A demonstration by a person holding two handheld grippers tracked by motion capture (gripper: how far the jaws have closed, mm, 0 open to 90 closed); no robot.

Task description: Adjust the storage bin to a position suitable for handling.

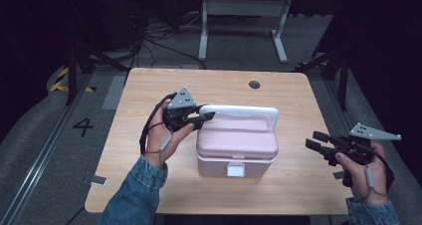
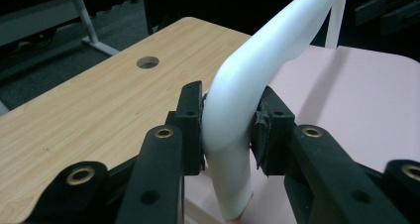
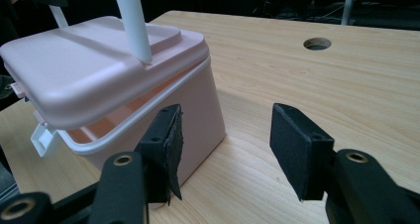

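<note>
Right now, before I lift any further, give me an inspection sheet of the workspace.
Surface: light wooden table with a round hole.
Job's things: pink plastic box, lid raised at the front, white latch hanging loose.
Clutter: nothing seen.
Grippers: left gripper shut on the white handle; right gripper open, beside the box.
Cables: black cable along the left hand.
Surroundings: white table frame, dark floor.

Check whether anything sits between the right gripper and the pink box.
Nothing visible does. The right gripper hangs open beside the pink box, bare tabletop between them. The left gripper clamps the white handle; the lid sits ajar.
</note>
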